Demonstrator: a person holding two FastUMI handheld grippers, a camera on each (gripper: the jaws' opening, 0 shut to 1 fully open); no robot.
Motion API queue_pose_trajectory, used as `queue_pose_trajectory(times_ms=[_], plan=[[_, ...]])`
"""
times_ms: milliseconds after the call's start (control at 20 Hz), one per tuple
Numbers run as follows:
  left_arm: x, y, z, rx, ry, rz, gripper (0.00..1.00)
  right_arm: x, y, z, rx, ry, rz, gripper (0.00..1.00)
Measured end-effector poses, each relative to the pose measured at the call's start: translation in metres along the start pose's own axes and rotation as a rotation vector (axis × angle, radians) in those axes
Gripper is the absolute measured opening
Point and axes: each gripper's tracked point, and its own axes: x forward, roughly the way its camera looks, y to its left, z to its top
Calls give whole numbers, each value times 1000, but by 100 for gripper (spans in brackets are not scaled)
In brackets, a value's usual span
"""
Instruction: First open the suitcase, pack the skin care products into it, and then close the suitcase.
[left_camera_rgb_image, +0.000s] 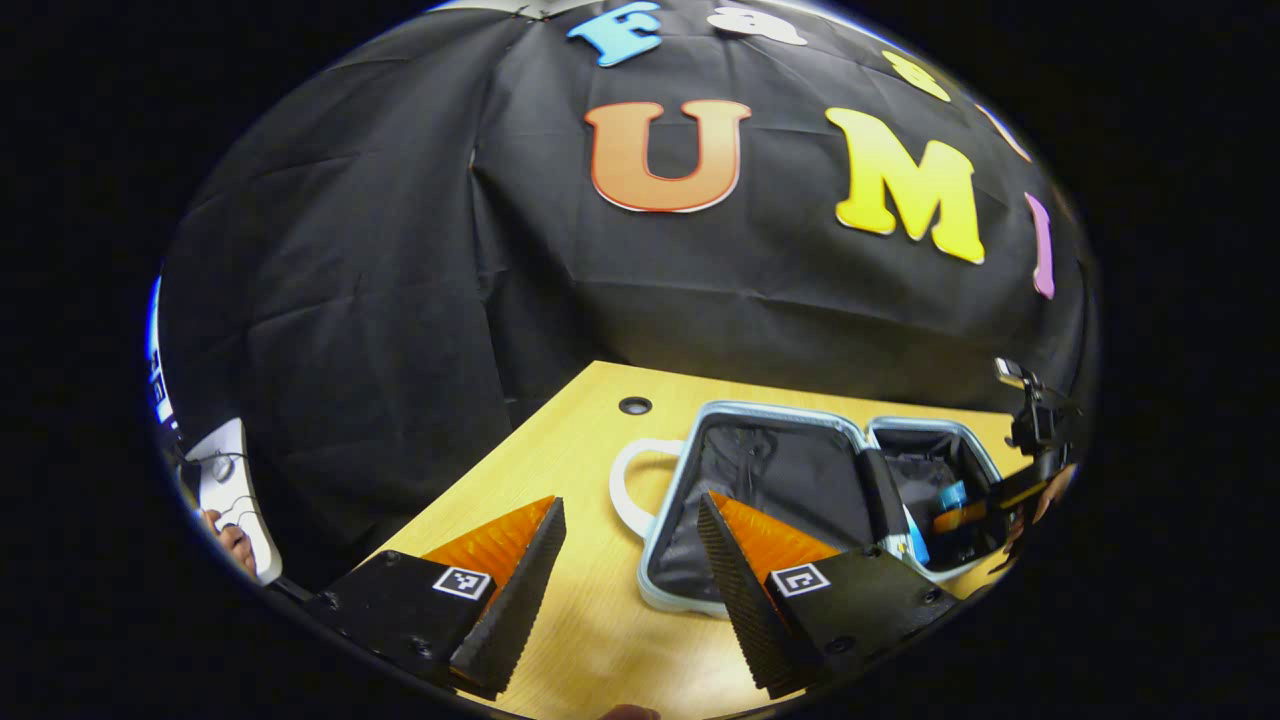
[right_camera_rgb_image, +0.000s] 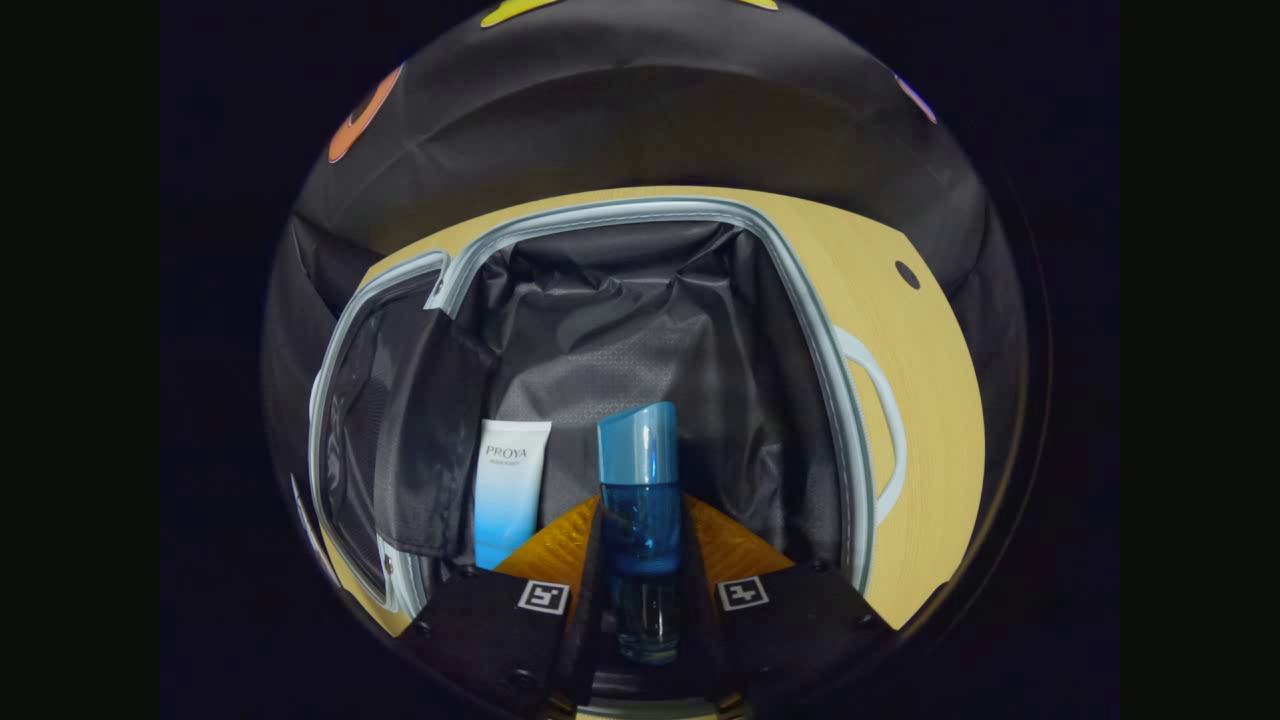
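We see a light wooden table (left_camera_rgb_image: 560, 470) with a round cable hole (left_camera_rgb_image: 634, 405) at lower centre, and wrinkled black cloth wall (left_camera_rgb_image: 400, 300) behind it.

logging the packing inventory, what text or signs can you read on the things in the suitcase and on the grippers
white tube: printed label, not read off here; its smaller line is too small.
blue bottle: no text visible.
right gripper and left gripper: square coded markers, no words.
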Motion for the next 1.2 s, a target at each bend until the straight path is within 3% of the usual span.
queue_pose_trajectory(times_ms=[300, 500, 750, 900, 1000, 1050, 1200], plan=[[53, 9, -13, -235, 25, -62, 89, -2, 6, 1, -11, 5, 10, 41], [70, 13, -35, -290, 85, -52, 89, -44, 28, 27, -23, -131, 136, 82], [83, 6, -46, -405, 111, -129, 89, -150, 36, 39, -177, -312, 244, 80], [93, -5, -38, -651, 94, -237, 89, -216, 12, 44, -259, -418, 247, 79], [103, -10, -32, -785, 89, -286, 89, -253, -6, 43, -261, -456, 239, 82], [105, -10, -33, -815, 94, -296, 87, -267, -15, 43, -250, -468, 231, 79], [112, -1, -34, -889, 85, -304, 80, -310, -35, 40, -219, -502, 224, 82]])
